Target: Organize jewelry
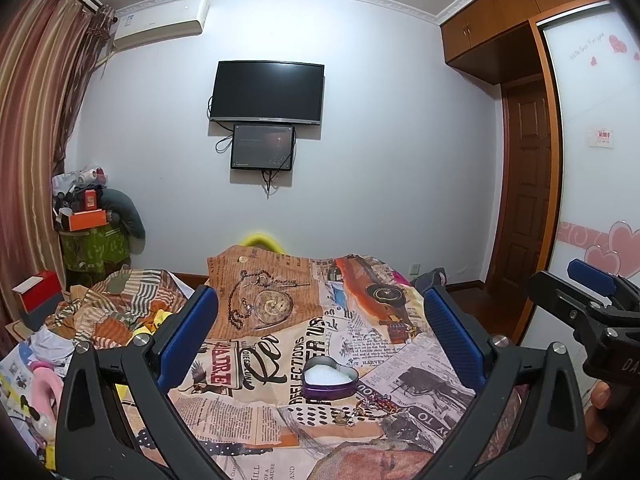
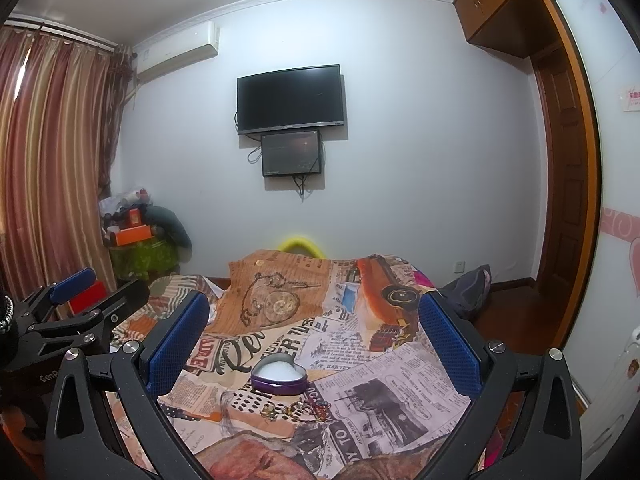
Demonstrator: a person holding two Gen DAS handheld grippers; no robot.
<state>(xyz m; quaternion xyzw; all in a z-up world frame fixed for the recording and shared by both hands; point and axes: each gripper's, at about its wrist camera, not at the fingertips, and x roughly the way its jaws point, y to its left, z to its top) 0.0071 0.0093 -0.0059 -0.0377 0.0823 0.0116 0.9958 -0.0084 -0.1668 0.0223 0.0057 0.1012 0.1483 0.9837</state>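
Nothing is sorted yet: the jewelry [image 2: 298,410] lies on the cloth [image 2: 400,392], at six o'clock of the heart-shaped tin [image 2: 279,378]. Left gripper [image 1: 320,336] and right gripper [image 2: 314,340] both gape wide, empty.

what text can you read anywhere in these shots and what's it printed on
"REFLECTIONS": printed cloth, beside the heart-shaped tin.
"HARVEY": a newspaper patch on the same cloth.
"Y 10": cloth near the right edge.
"DA...": cut off, on the right gripper body.
"Gen...": cut off, on the left gripper body.
Wardrobe door script and red-and-white sticker, air conditioner label, TV brand: too small or blurred.
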